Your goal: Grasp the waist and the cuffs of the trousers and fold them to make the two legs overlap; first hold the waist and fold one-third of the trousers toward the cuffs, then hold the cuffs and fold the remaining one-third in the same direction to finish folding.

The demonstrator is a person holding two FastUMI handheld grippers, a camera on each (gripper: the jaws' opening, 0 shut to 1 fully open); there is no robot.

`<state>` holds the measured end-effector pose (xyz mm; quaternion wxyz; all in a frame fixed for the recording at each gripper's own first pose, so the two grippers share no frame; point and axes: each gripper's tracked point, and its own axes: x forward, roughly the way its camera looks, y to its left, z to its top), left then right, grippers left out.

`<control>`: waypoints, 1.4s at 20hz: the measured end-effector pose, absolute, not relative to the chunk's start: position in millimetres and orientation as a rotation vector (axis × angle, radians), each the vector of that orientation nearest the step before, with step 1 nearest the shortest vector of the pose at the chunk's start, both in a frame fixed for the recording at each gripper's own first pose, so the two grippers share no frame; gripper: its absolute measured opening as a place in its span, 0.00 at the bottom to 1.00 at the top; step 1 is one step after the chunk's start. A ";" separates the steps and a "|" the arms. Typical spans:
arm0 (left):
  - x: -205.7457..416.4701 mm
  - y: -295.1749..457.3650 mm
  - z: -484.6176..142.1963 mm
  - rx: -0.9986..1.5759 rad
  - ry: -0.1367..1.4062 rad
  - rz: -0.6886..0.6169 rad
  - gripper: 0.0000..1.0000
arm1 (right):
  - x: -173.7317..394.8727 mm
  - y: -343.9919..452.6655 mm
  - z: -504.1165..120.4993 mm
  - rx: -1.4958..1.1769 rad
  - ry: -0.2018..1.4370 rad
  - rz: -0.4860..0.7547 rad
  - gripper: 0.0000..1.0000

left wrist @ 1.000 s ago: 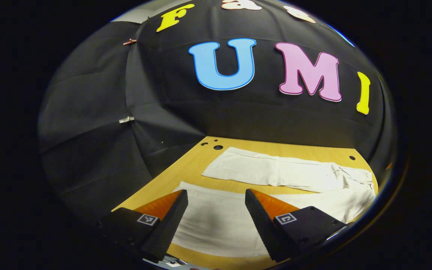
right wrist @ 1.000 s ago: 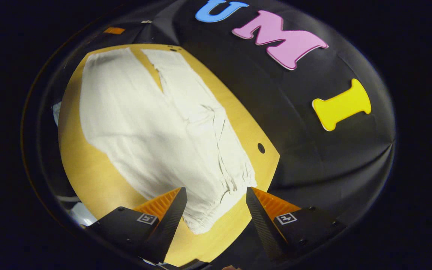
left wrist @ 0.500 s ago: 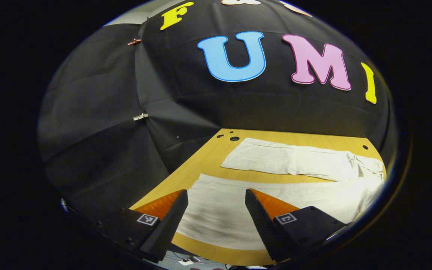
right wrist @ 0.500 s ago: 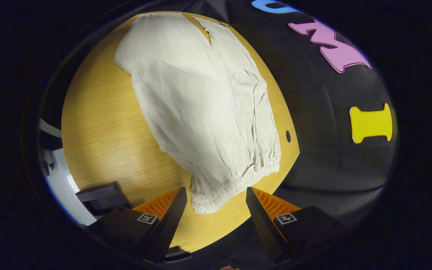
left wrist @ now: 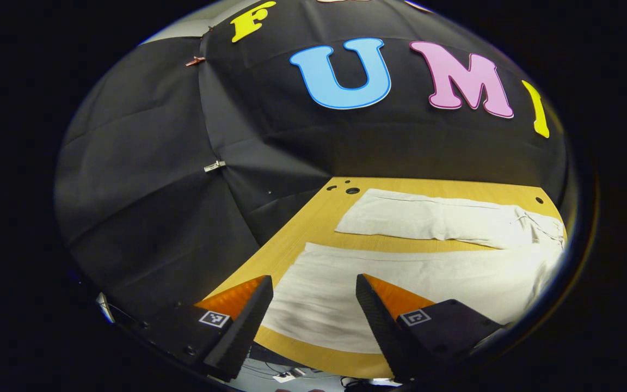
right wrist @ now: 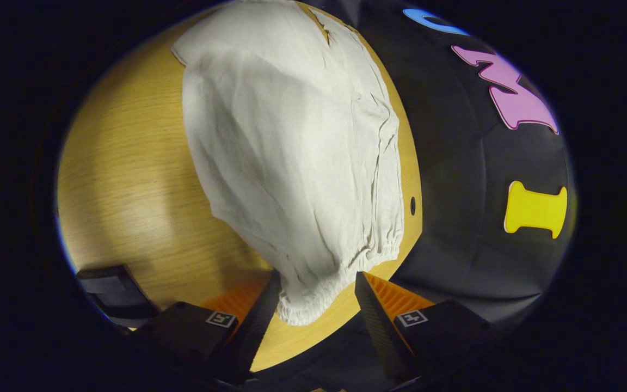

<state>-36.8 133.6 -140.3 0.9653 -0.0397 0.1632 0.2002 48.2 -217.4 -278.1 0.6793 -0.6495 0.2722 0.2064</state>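
Lying flat on the wooden table (left wrist: 313,218), the trousers (left wrist: 428,272) sit spread out; left gripper (left wrist: 313,313) hangs open over one cuff, right gripper (right wrist: 316,305) gapes around the waistband (right wrist: 340,277).

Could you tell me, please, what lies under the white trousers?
The trousers lie spread on the wooden table, whose bare top shows beside and between the legs. Anything beneath the cloth itself is covered.

The trousers (right wrist: 292,163) are off-white woven cloth, matt and creased, with a puckered gathered waistband (right wrist: 340,272). The tabletop (right wrist: 123,179) looks like pale wood with fine straight grain and a smooth, faintly sheened finish. The booth wall (left wrist: 145,179) is matt black cloth.
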 end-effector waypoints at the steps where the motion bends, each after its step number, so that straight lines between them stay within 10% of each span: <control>1: -36.4 135.0 -146.0 -0.068 0.343 0.405 0.98 | 49.3 -216.9 -280.6 -1.444 0.635 0.469 0.93; 4: -37.0 137.3 -164.9 -0.008 0.382 0.392 0.98 | 48.7 -219.1 -288.9 -1.388 0.716 0.490 0.64; 12: -51.1 161.4 -221.5 0.035 0.502 0.395 0.97 | 46.9 -217.6 -296.5 -1.443 0.758 0.516 0.29; 18: -58.8 211.2 -256.7 0.317 0.620 0.355 0.97 | 45.4 -217.2 -298.0 -1.394 0.846 0.543 0.20; 28: -50.3 243.2 -305.9 0.853 0.775 -0.076 0.97 | 44.5 -215.9 -297.2 -1.350 0.953 0.584 0.06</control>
